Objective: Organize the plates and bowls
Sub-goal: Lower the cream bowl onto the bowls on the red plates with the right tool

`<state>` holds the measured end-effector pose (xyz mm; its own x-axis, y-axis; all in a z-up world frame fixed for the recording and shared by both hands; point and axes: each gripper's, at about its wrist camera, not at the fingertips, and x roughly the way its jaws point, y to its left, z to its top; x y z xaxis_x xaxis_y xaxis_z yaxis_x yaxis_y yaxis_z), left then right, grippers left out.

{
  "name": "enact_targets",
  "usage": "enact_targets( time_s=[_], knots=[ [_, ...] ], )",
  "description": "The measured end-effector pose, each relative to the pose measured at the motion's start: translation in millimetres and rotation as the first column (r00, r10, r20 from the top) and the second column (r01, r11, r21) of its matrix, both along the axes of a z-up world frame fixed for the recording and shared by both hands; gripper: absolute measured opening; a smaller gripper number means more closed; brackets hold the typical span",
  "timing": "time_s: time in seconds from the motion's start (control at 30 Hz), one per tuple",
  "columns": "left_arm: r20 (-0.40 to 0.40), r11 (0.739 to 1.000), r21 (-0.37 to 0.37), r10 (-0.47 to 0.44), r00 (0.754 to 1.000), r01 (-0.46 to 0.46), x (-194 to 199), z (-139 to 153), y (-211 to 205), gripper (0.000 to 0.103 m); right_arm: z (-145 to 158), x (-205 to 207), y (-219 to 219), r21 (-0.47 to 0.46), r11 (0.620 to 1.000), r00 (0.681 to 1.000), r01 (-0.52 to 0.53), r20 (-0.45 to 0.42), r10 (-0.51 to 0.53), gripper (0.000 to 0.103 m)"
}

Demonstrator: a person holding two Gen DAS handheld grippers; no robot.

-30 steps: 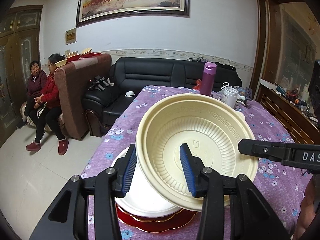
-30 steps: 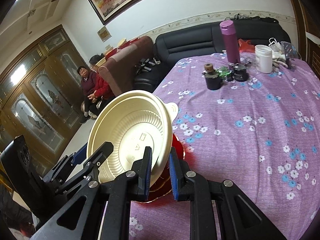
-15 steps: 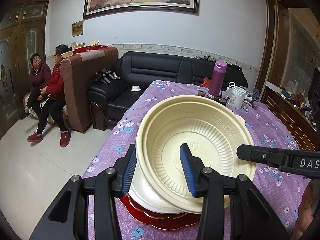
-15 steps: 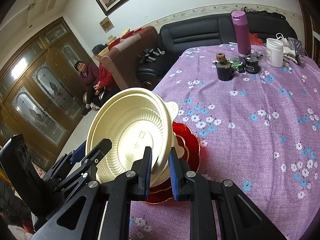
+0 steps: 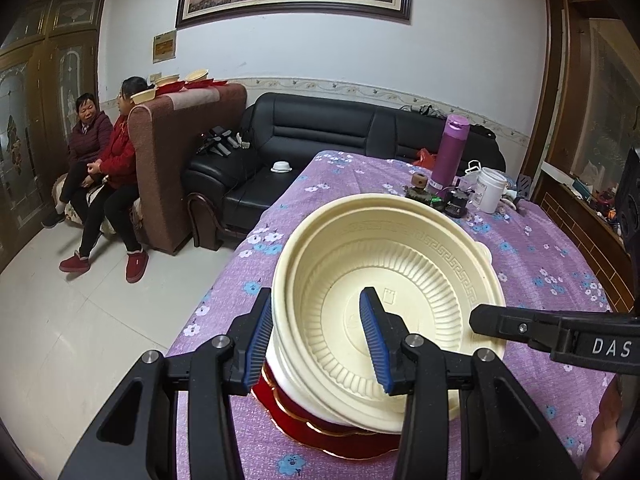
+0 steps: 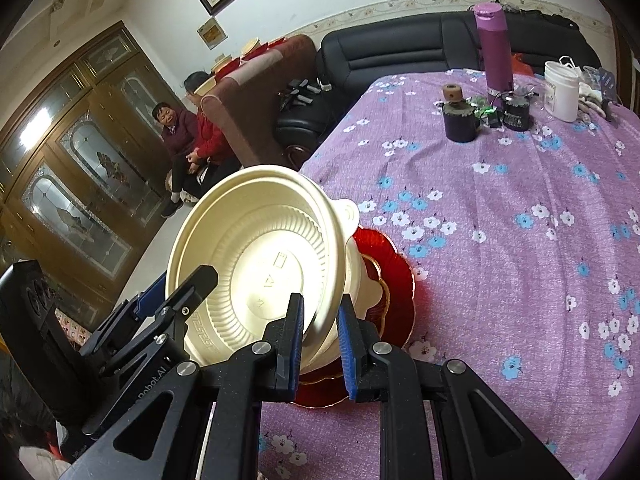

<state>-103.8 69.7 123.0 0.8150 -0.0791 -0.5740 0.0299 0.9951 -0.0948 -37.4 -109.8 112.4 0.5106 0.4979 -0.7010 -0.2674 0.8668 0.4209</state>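
You had brought the bowl (image 5: 404,280) down over the last second: a second back it hung tilted well above the stack, and at this moment it sat low over the white bowl (image 5: 296,384) that stood on the red plates (image 5: 352,440), its near edge apparently nested into that bowl while the far edge rode higher. To my eye that put the stacking step nearly finished; what remained was to level the bowl, let go, and back both tools out without dragging it.

Your left tongs (image 5: 318,338) straddled the bowl's near wall, one blue pad (image 5: 258,338) outside and the other pad (image 5: 374,344) lying inside the bowl. The gap between them looked wider than the wall, so I could not tell whether they gripped or only bracketed it.

Your right tongs (image 6: 320,346) were closed narrowly on the rim at the bowl's right side, the rim passing between the two blue pads (image 6: 296,344), with a little slack showing on the outer one. They appeared to carry the hold.

The stack stood at the near left corner of the bench (image 6: 520,264), close to its edge. The flask (image 6: 496,44), the white jar (image 6: 562,90) and the dark cups (image 6: 460,118) stood well apart at the far end.
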Motion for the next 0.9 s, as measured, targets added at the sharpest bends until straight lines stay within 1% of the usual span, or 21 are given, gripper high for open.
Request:
enact_targets(
  time_s=[0.2, 0.53, 0.9],
  knots=[
    [-0.042, 1.0, -0.006, 0.009, 0.999, -0.009, 8, -12, 4, 0.042, -13, 4, 5, 0.005, 1.0, 0.999, -0.011, -0.04, 0.011, 0.02],
    [-0.064, 1.0, -0.003, 0.02, 0.998, -0.02, 15, -18, 5, 0.042, -24, 6, 10, 0.02, 1.0, 0.996, -0.023, -0.089, 0.025, 0.02],
    [-0.063, 1.0, -0.004, 0.021, 0.998, -0.022, 15, -17, 8, 0.043, -24, 3, 10, 0.021, 0.999, 0.996, -0.024, -0.081, 0.026, 0.02]
  ],
)
